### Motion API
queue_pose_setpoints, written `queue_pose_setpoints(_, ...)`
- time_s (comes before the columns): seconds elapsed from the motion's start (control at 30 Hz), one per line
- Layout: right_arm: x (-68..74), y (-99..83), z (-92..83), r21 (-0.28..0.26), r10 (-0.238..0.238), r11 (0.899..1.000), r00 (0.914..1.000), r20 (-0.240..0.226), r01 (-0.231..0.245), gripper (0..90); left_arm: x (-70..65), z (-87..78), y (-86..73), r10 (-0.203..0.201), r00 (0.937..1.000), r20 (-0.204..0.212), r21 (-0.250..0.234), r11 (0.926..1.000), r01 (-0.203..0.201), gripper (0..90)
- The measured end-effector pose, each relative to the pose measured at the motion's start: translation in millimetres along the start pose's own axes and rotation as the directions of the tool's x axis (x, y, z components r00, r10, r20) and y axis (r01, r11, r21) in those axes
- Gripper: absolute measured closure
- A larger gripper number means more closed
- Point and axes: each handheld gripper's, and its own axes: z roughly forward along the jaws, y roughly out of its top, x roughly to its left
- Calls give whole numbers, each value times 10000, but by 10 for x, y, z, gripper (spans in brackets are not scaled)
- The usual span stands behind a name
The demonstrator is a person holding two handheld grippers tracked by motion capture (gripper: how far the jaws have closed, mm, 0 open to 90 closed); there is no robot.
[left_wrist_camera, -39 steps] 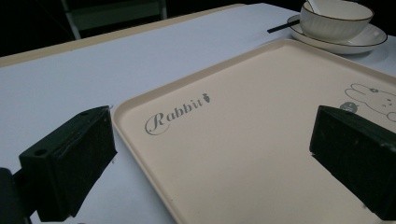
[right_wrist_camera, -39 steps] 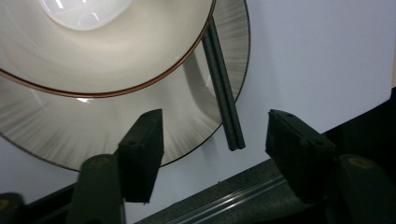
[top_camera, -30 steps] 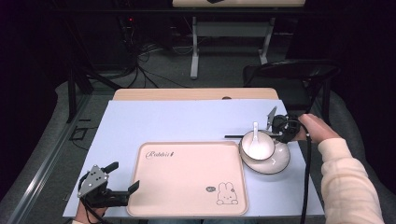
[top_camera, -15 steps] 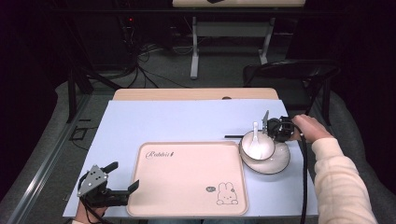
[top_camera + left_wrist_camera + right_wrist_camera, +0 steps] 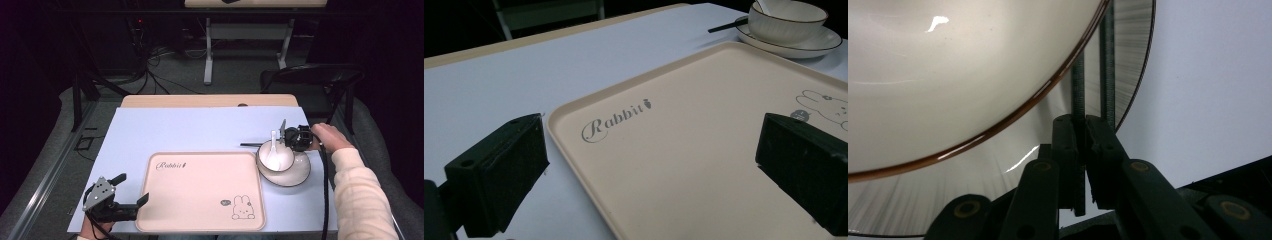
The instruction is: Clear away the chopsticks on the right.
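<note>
— Ribbed white ceramic plate (image 5: pixel 301 173) with the dark rim: where is it?

— On the pale blue table top (image 5: pixel 175 127), at the person's right, just beside the right edge of the cream plastic tray (image 5: pixel 200 192) with the rabbit drawing. A white ceramic bowl (image 5: pixel 276 157) with a brown rim stands on the plate, toward its left side, and a white ceramic spoon (image 5: pixel 272 143) rests in the bowl with its handle pointing up and away.

— And the right gripper (image 5: pixel 295 148)?

— It sits at the plate's far right rim, with the person's right hand (image 5: pixel 331 138) behind it. Its jaws have just been closing, and in the right gripper view the two black pads stand almost together with the plate's thin edge pinched between them. The plate lies flat on the table.

— Anything else near the plate?

— A thin black stick (image 5: pixel 250 145), perhaps a chopstick, lies on the table just behind the bowl and reaches left from it.

— The left gripper (image 5: pixel 131 189)?

— It is low at the tray's near left corner. Its jaws are spread wide and grip nothing. In the left gripper view one jaw is over the table cloth and the other over the tray, with the tray's raised left edge running between them. I cannot tell whether either pad touches the tray.
</note>
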Motion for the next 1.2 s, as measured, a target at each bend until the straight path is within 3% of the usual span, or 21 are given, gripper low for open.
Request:
queue_pose_setpoints(0.17, 3, -11, 3, -176, 36, 9998, 10000, -88, -38, 847, -6, 1, 3, 15, 10000, -35, 41, 10000, -15, 1)
queue_pose_setpoints(0.27, -11, -15, -26, -292, -176, 9994, 9998, 54, 177, 851, -8, 2, 2, 44, 10000, -10, 6, 10000, -44, 1)
queue_pose_setpoints(0.67, -67, -146, -155, -751, 703, 9949, 9966, 429, -669, 853, -6, 6, 5, 37, 10000, -4, 56, 10000, -37, 1)
queue_pose_setpoints(0.73, -71, -180, -157, -856, 1098, 9906, 9935, 307, -1068, 853, -7, 7, 5, 42, 10000, -4, 47, 10000, -42, 1)
queue_pose_setpoints(0.93, -119, -236, -209, -723, 1650, 9840, 9860, 233, -1629, 853, -7, 9, 6, 51, 10000, -23, 72, 10000, -51, 1)
queue_pose_setpoints(1.0, -178, -240, -318, -806, 1896, 9792, 9813, 334, -1864, 853, -10, 9, 7, 80, 10000, -7, 81, 9999, -80, 1)
queue_pose_setpoints(1.13, -219, -205, -431, -413, 2019, 9790, 9778, 555, -1998, 851, -11, 6, 5, 86, 10000, -16, 49, 10000, -86, 1)
queue_pose_setpoints(1.2, -233, -188, -472, -375, 2378, 9711, 9691, 656, -2357, 851, -13, 5, 4, 79, 10000, -21, 45, 10000, -79, 1)
